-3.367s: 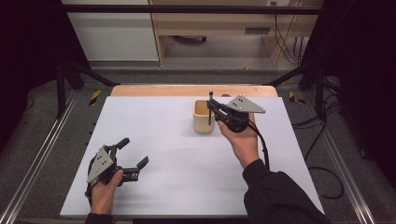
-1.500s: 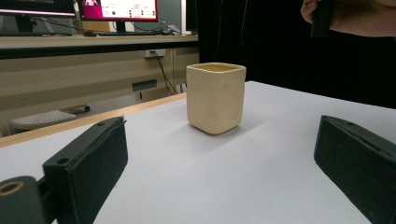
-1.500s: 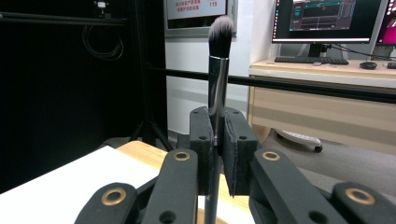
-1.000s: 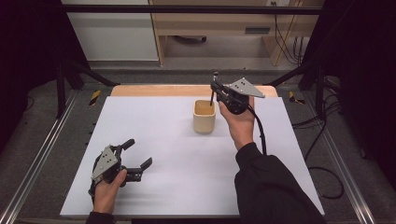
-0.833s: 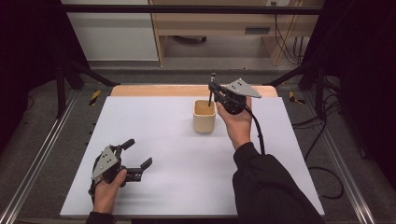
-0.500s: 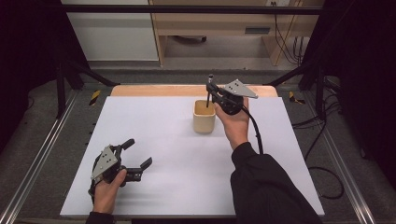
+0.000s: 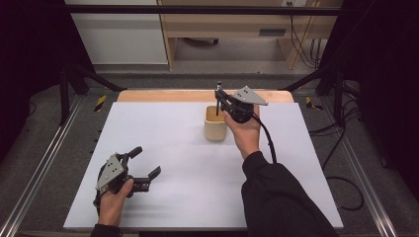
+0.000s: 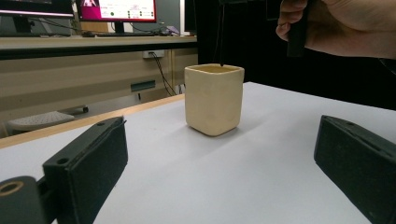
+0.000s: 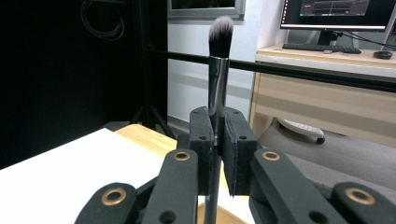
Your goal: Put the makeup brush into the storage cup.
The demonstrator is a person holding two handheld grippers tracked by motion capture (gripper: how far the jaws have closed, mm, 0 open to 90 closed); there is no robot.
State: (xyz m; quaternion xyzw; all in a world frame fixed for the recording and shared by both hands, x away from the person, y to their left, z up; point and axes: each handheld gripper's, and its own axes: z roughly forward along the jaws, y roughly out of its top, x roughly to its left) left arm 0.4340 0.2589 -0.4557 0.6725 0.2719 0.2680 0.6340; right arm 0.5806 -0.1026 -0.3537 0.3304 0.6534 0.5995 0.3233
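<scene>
Right gripper (image 7: pixel 220 96) clamped on the makeup brush (image 9: pixel 219 70), handle tip at the cup (image 7: pixel 216 123) mouth — lower straight, release inside — left gripper (image 7: pixel 143 166) jaws apart.

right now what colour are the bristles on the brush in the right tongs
Dark at the base, fading to pale grey-white tips, on the brush; clearest in the right gripper view.

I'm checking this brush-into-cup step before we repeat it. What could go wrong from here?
1. The brush is pinched in the right gripper low on its thin handle, so it might slip or tilt.
2. Its lower tip hangs at the cup's rim; it could catch the wall and tip the cup.
3. The left gripper rests open, away from the cup, so nothing steadies it.
</scene>
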